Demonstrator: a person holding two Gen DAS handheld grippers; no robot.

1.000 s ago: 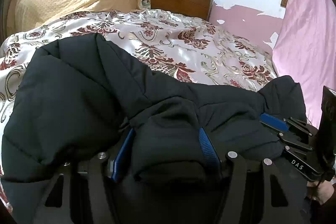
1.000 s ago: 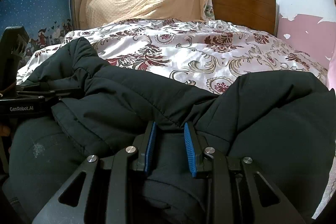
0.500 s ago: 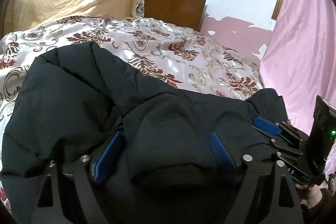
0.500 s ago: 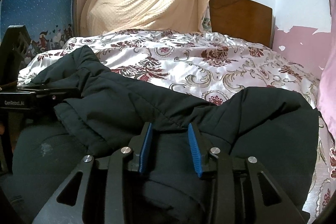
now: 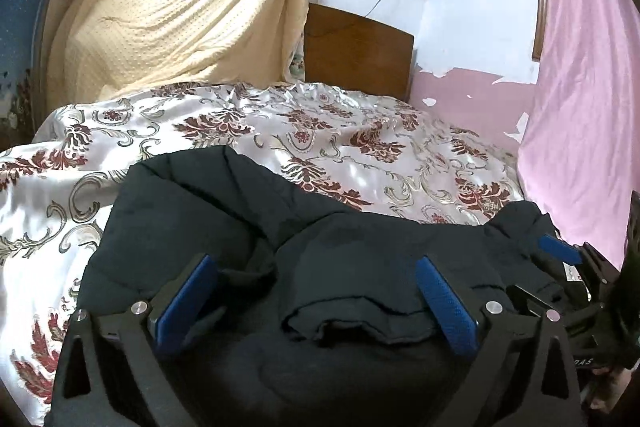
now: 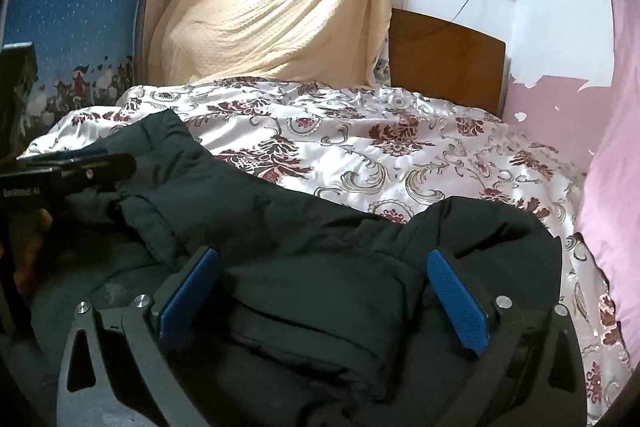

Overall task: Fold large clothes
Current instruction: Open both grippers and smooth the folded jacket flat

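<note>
A large black padded jacket [image 5: 192, 227] lies bunched on the near part of the bed; it also shows in the right wrist view [image 6: 320, 235]. My left gripper [image 5: 316, 269] is open, its blue pads spread wide with a fold of the jacket's edge lying loose between them. My right gripper [image 6: 324, 265] is open too, with a thick folded part of the jacket between its pads. Each gripper shows at the edge of the other's view: the right gripper [image 5: 560, 251] at the right, the left gripper [image 6: 88, 163] at the left.
The bed has a shiny white floral bedspread [image 5: 360, 147] and a wooden headboard [image 5: 356, 55]. A cream blanket [image 5: 192, 7] hangs behind it. A pink curtain [image 5: 580, 107] hangs on the right. A blue patterned wall [image 6: 72, 7] is on the left.
Both grippers have opened wide and let go of the jacket. Both have pulled back and tilted up, so more of the bed and wall shows.
</note>
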